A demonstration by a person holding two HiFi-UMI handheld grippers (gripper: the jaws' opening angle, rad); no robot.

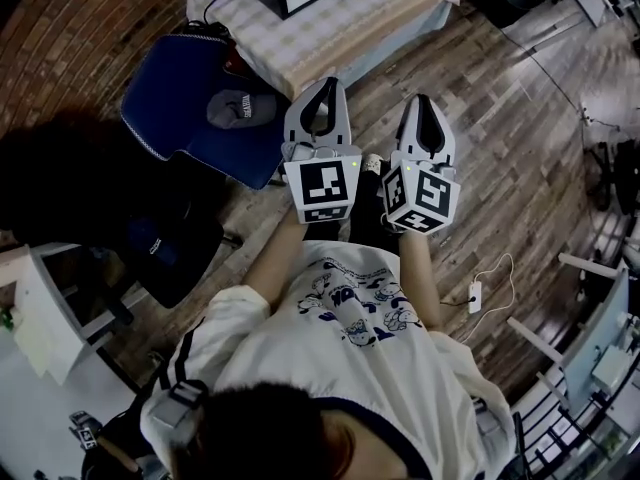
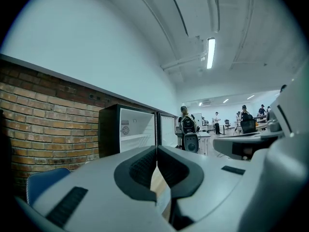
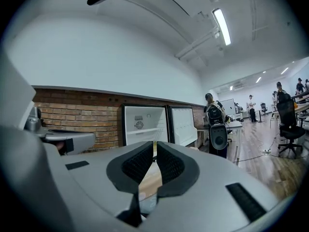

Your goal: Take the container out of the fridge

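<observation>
Across the room, against the brick wall [image 3: 72, 111], the fridge [image 3: 145, 124] stands with its door [image 3: 184, 124] swung wide, so its white interior and one shelf are in plain sight from both gripper views. The container itself cannot be made out from here; if it is in there, it is too small or too hidden to tell.

The person stands on the wooden floor [image 1: 520, 148], well apart from the fridge, with both tools held out level at chest height, side by side and pointing forward. The left tongs [image 1: 326, 83] are pressed together, tips touching, with nothing between them. The right tongs [image 1: 424, 100] are drawn in to a thin slit, also empty. That looks like a carrying posture, not a reach: with nothing near to grasp, closed tongs are simply the resting way to hold them.

A blue chair [image 1: 190, 98] and a cloth-covered counter [image 1: 330, 23] lie just ahead. The task seems barely begun; approaching the fridge comes first.
</observation>
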